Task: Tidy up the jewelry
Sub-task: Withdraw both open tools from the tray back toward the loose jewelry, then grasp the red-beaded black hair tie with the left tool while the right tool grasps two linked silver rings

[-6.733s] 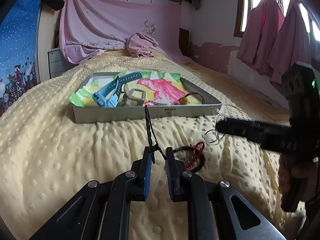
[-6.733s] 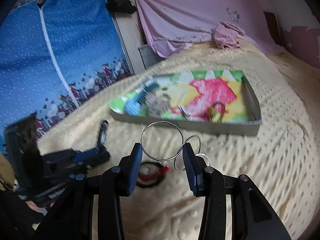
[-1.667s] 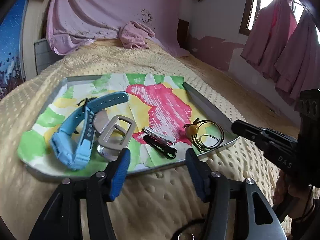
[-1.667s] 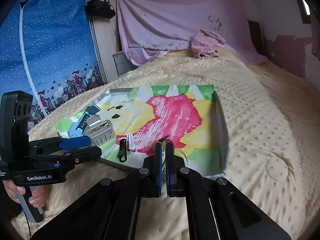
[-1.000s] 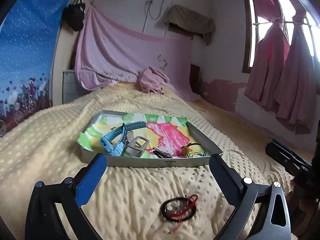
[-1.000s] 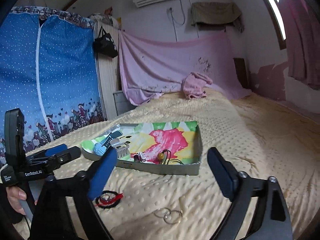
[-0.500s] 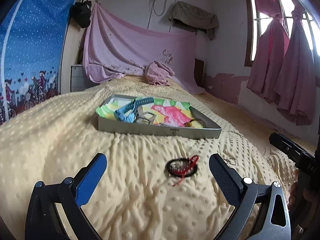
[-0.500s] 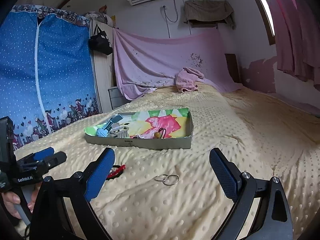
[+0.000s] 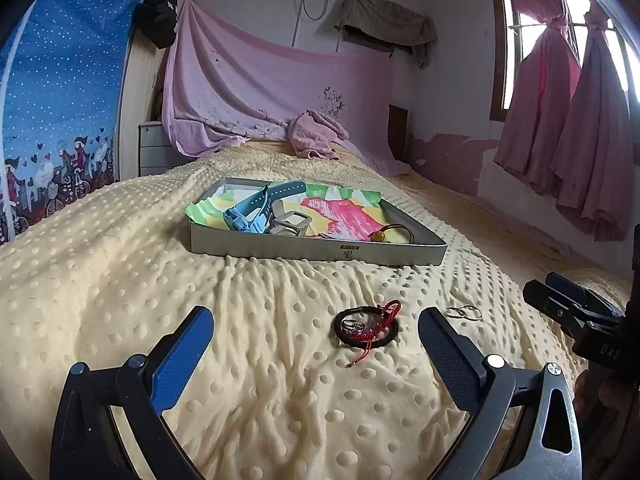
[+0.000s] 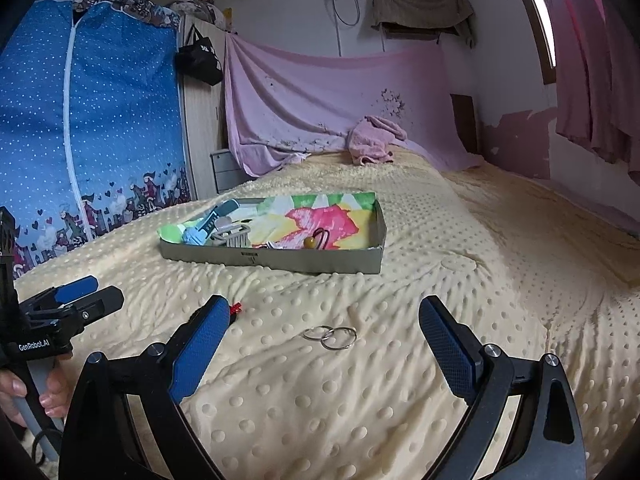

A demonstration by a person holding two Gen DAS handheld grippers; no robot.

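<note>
A shallow grey tray [image 9: 320, 251] [image 10: 280, 260] with a bright paper lining sits on the yellow dotted bedspread. It holds a blue watch strap [image 9: 256, 208], a silver clasp [image 9: 291, 222] and a bangle with an amber bead [image 9: 394, 233]. A black and red cord bracelet [image 9: 368, 326] lies on the bedspread just ahead of my left gripper [image 9: 316, 354], which is wide open and empty. Two linked silver rings [image 10: 330, 335] [image 9: 464, 313] lie ahead of my right gripper [image 10: 326, 354], also wide open and empty. My right finger pad [image 10: 202, 348] hides most of the bracelet in the right wrist view.
The bedspread [image 9: 120, 280] stretches to a pink cloth heap [image 9: 316, 140] and a pink sheet on the wall [image 10: 320, 96]. A blue fabric wardrobe [image 10: 80, 120] stands left, pink curtains [image 9: 580, 140] hang right. A hand [image 10: 24, 396] grips the left tool's handle.
Both grippers have let go of their items in the tray, opened wide and drawn back and lower. The bracelet and the rings now lie closer in front of them.
</note>
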